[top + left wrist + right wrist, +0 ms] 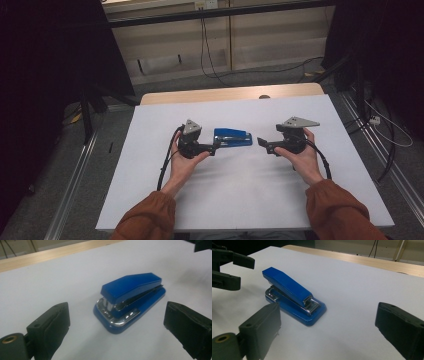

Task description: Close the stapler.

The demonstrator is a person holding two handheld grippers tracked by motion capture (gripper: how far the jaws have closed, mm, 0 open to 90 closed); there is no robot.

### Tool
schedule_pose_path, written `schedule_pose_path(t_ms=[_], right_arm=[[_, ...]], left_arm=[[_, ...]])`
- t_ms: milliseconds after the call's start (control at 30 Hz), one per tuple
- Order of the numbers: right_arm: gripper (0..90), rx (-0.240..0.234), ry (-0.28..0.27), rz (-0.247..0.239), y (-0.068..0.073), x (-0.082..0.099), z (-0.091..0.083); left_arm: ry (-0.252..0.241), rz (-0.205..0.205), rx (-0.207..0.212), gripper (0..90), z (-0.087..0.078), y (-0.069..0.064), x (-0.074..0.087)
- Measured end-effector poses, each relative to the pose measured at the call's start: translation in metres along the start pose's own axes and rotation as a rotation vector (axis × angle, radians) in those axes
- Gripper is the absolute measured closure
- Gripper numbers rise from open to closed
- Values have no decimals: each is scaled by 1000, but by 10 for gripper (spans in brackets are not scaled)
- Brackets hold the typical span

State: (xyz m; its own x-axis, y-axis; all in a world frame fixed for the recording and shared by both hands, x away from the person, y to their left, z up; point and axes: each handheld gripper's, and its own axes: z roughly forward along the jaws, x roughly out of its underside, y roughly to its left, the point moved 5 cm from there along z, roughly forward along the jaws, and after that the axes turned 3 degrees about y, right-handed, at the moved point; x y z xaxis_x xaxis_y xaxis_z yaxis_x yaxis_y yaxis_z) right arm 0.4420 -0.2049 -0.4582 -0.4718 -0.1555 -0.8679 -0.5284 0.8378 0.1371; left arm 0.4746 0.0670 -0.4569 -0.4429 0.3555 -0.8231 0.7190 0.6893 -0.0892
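The person wears rust-orange long sleeves [150, 217], bunched in soft folds at the cuffs. Each black hand-held gripper, left [216, 146] and right [261, 142], carries a grey three-cornered plate [192, 127] on top and trails a black cable [165, 162]. Close up, the jaws are blocky matt black pads with small round holes, and a brass-coloured ring [9, 339] sits at the base.

right gripper [203, 245] cropped at top corner, forearms [150, 220] cut off below
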Motion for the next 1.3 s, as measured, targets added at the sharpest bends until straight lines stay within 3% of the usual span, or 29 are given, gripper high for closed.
schedule_pose_path(t_ms=[133,233,300,400,533,633,833,933,1033,1300], right_arm=[[37,7,-11,-8,3,0,-2],[39,11,-21,-18,6,-1,-6],[37,13,-30,-15,7,-2,-8],[26,28,-30,-16,8,-2,-13],[32,38,-35,-18,10,2,-18],[33,50,-32,-28,11,6,-22],[34,68,-33,-44,13,11,-29],[34,82,-50,-43,13,12,-34],[34,94,-63,-41,13,12,-37],[17,115,-84,-43,16,20,-50]], left_arm=[[-26,9,51,45,-5,-5,0],[-34,36,56,41,-9,-9,2],[-38,42,54,41,-13,-9,3],[-56,55,20,39,-18,-11,4],[-70,43,33,39,-29,-15,8],[-69,64,15,37,-36,-16,14],[-73,45,5,37,-47,-16,22],[-86,30,-20,37,-56,-14,26],[-114,21,-20,33,-65,-14,27],[-111,9,-16,32,-81,-13,40]])
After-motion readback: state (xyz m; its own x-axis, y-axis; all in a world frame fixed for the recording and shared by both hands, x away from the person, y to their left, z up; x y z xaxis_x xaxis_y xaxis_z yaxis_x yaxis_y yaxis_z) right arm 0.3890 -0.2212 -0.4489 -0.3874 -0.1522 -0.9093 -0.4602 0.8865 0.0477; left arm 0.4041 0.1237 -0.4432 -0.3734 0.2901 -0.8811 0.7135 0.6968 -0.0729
